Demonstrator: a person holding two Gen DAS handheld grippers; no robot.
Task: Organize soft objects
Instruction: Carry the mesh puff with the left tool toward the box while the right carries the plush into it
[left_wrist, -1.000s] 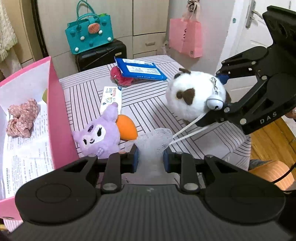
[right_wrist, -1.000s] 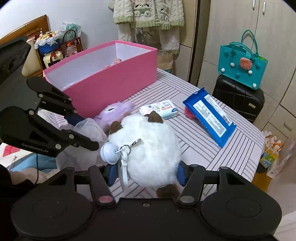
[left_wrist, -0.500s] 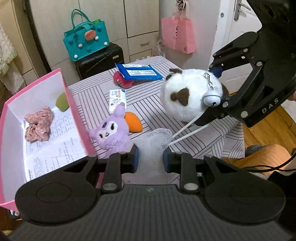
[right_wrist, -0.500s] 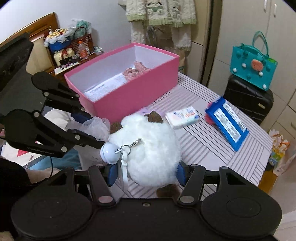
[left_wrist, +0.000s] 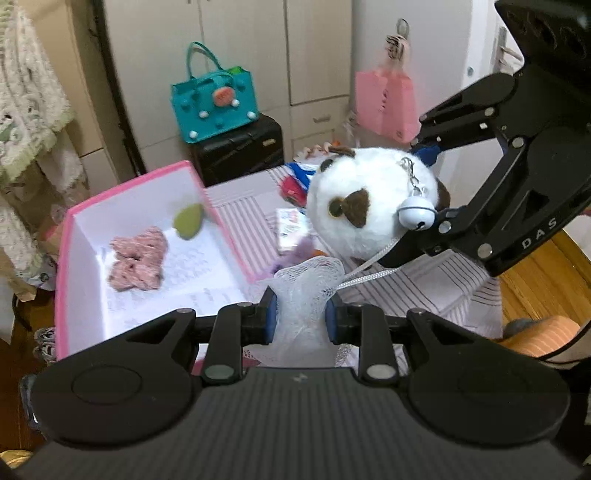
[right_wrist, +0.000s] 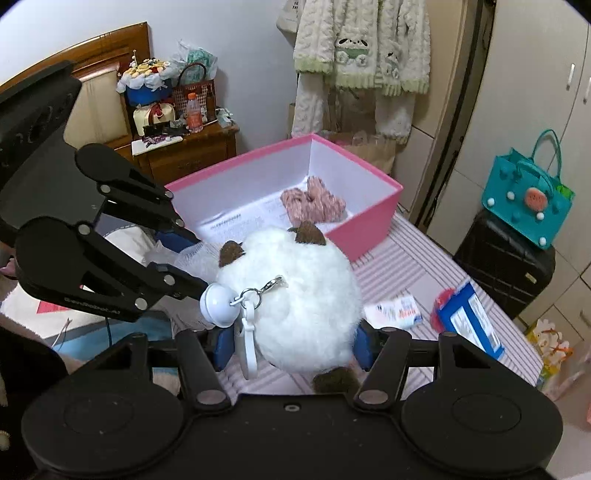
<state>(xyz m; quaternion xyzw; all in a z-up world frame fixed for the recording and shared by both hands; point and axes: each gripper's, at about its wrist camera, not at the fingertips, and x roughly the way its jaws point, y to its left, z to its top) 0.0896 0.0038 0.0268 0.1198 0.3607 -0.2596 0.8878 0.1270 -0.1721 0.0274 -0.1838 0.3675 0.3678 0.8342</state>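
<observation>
Fingers (left_wrist: 266, 314) of your left gripper (left_wrist: 300, 315) pinch a white mesh bath puff (left_wrist: 306, 291); your right gripper (right_wrist: 293, 345) clamps the white plush ball (right_wrist: 295, 295). Both hang above the striped table (right_wrist: 410, 266), beside the pink box (right_wrist: 369, 225), which holds what looks like a pink scrunchie (right_wrist: 314, 203).

I've lifted both grippers higher, so the pink box (left_wrist: 229, 229) now shows its inside; the purple plush (left_wrist: 301, 251), I think, is almost hidden behind the mesh puff (left_wrist: 306, 291).

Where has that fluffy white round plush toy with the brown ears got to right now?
The fluffy white round plush toy is clamped between the right gripper's fingers, held above the striped table, just in front of the open pink box.
</observation>
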